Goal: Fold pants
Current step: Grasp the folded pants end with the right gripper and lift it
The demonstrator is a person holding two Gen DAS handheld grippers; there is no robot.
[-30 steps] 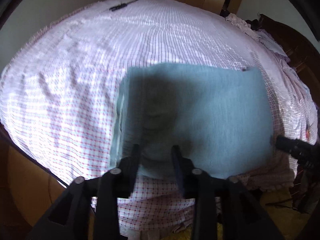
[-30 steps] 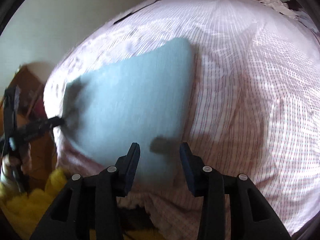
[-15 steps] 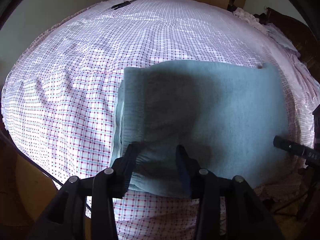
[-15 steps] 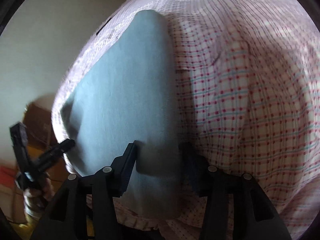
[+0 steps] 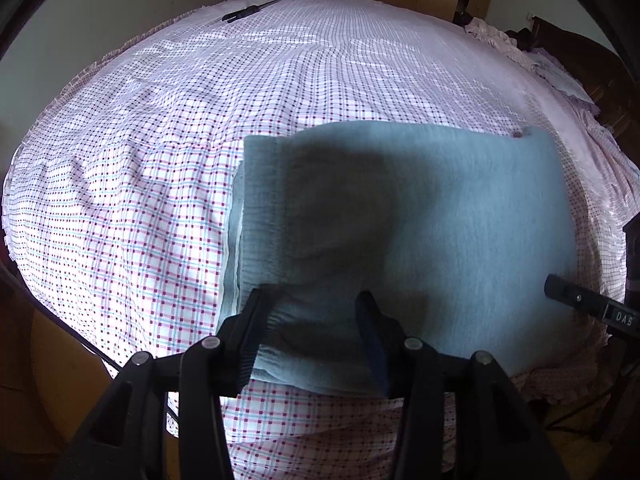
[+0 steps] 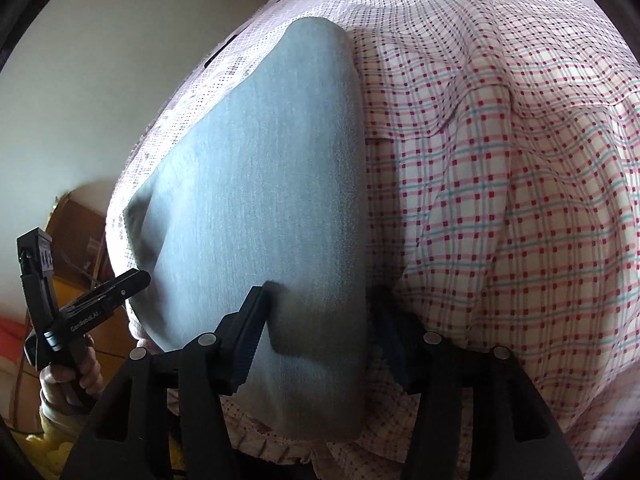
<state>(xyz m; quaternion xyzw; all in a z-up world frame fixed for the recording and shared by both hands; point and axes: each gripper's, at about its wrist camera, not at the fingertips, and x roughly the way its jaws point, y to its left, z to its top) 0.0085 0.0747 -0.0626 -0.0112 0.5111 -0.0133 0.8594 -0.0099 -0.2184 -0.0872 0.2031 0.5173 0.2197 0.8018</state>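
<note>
Bed [image 5: 320, 80] under a checked sheet, filling both views. Pants [image 5: 440, 220], blue-grey, folded into a flat rectangle near the bed's close edge, elastic waistband to the left in the left wrist view. Long dark object [image 5: 256, 8] far off near the bed's opposite side, well apart from the pants.

Left gripper [image 5: 312, 304] low over the pants' near left corner, fingers apart and just been opening, cloth lying between them, not pinched. Right gripper [image 6: 320, 300] at the opposite near corner, fingers likewise apart and just been opening, straddling the folded edge; right finger [image 6: 392, 332] over the sheet just beside the pants. Hand [image 6: 68, 380] around the left gripper's handle, seen from the right wrist.
</note>
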